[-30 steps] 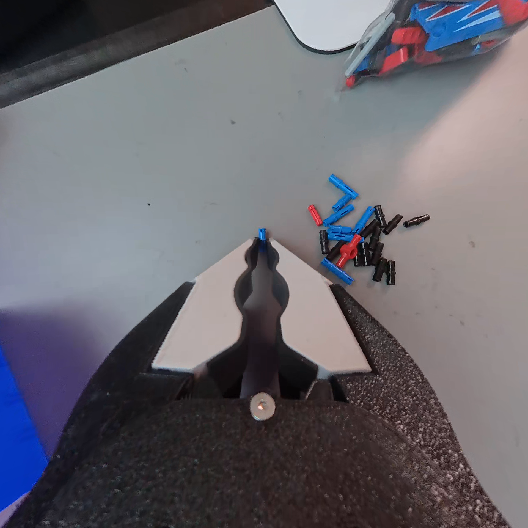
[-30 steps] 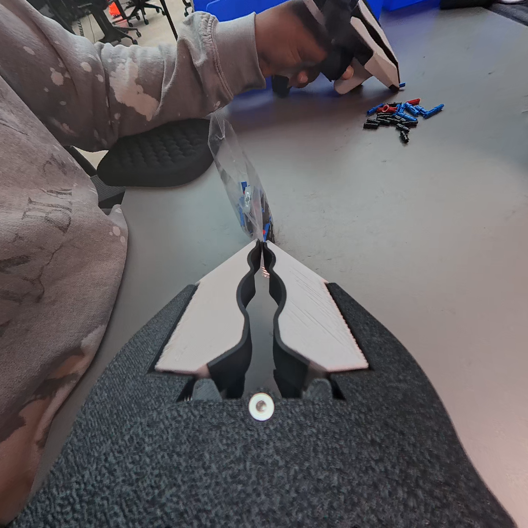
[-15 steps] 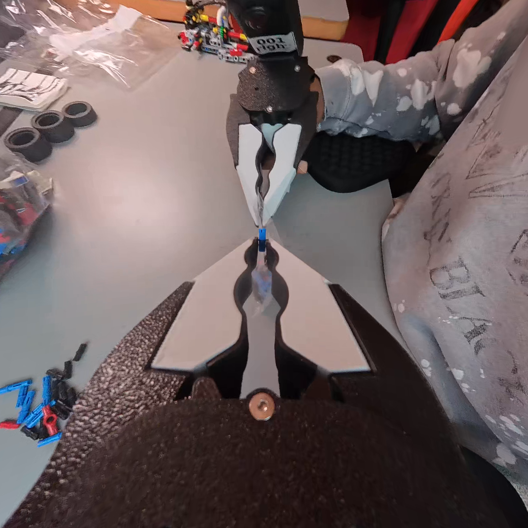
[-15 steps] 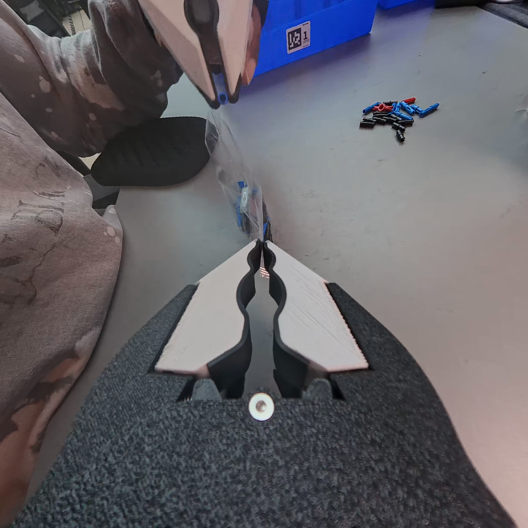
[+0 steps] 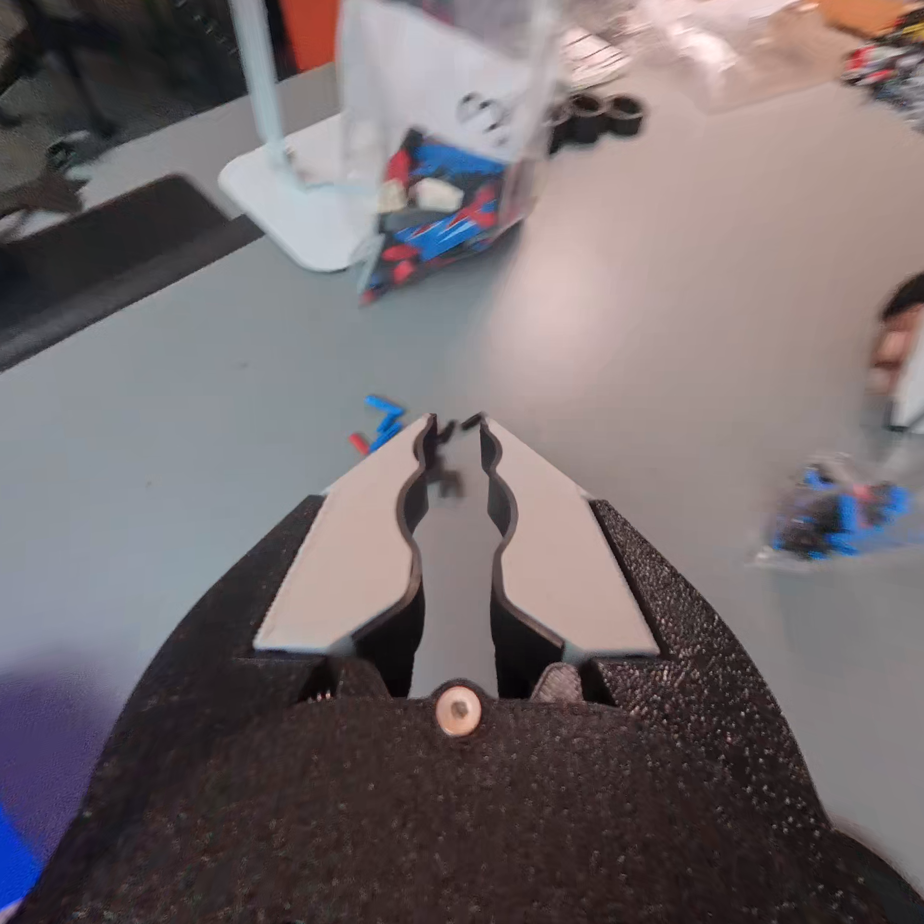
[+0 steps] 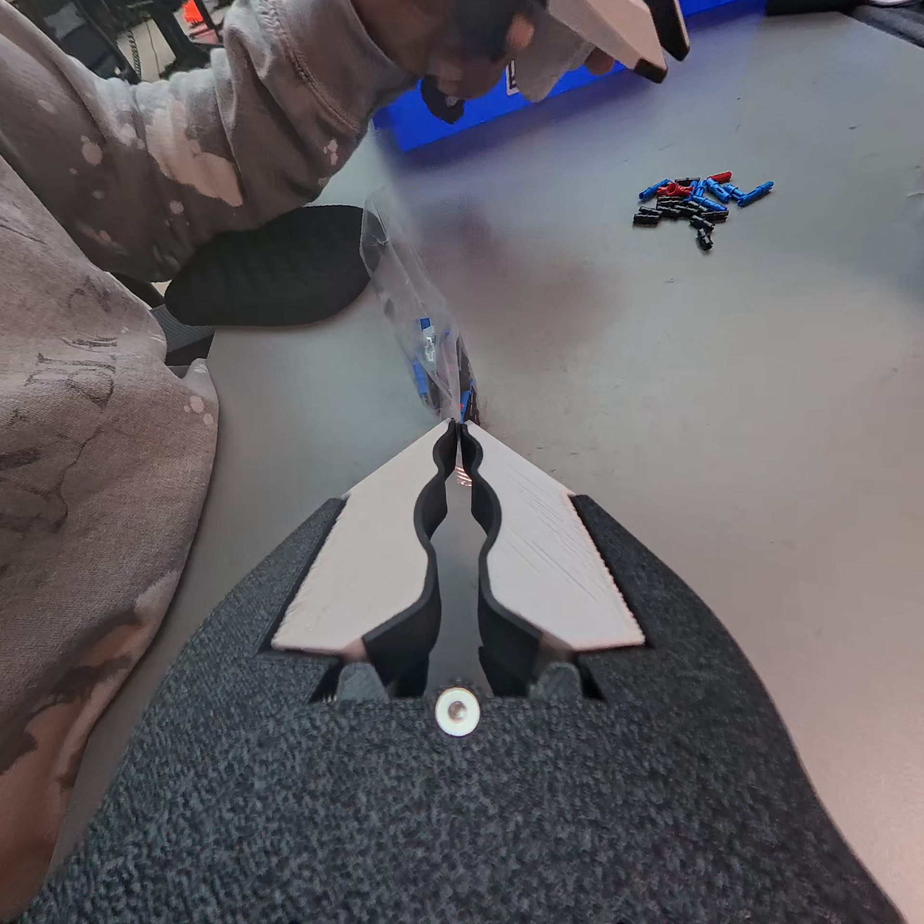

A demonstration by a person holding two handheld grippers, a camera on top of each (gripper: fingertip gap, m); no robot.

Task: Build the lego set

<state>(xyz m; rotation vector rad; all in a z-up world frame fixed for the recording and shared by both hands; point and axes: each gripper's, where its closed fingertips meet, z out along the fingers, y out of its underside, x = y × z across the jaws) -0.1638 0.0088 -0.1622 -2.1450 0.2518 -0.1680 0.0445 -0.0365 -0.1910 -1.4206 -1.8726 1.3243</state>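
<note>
My left gripper is open and empty, low over the grey table. Its tips are at a loose pile of blue, black and red pins; some black pins show between the fingers. The view is blurred. My right gripper is shut on the corner of a small clear bag with blue and black pins inside, held upright on the table. The bag also shows in the left wrist view. The pin pile lies far right in the right wrist view, with the left gripper above it.
A large clear bag of red, blue and black parts stands behind the pile beside a white stand base. Black tyres and a part-built model lie farther back. A blue bin and a black arm pad are near the person's sleeve. Left tips to right tips: about 20 cm.
My left gripper swung from the mouth of the small bag back to the pin pile and opened; the blue pin it held is gone from it. The right gripper has kept still on the bag.
</note>
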